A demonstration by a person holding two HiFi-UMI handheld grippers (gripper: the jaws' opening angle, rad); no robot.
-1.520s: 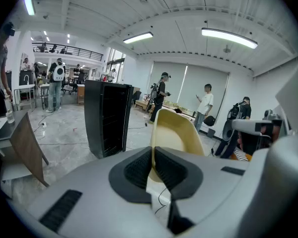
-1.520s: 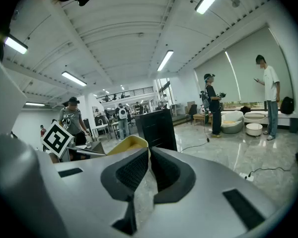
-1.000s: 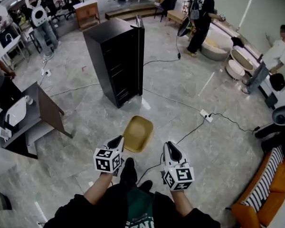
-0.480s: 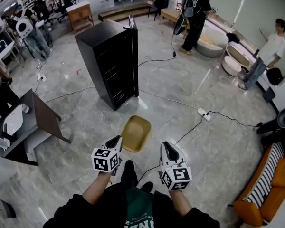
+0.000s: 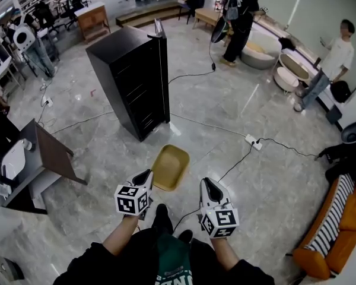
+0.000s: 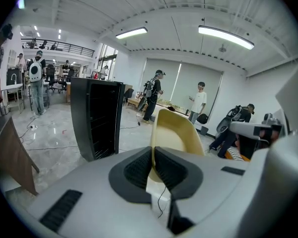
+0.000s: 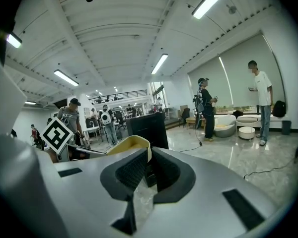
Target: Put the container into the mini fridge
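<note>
Carrying: container (image 5: 171, 166) (image 6: 171, 130) (image 7: 120, 144), yellow, open side up, raised off the floor (image 5: 237, 111)
Left tongs (image 5: 147, 176) (image 6: 153, 165): pinched tight on the container's near rim
Right tongs (image 5: 207, 184) (image 7: 148, 165): pads drawn together, nothing between them; just right of container, not touching
Fridge (image 5: 136, 82) (image 6: 94, 118) (image 7: 148, 128): black, upright on floor, ahead of container, well apart
Cable (image 5: 234, 162): runs along floor right of container to a white power strip (image 5: 252, 141)
Table (image 5: 44, 150): far left, white item on it
People: several standing at room's far side
</note>
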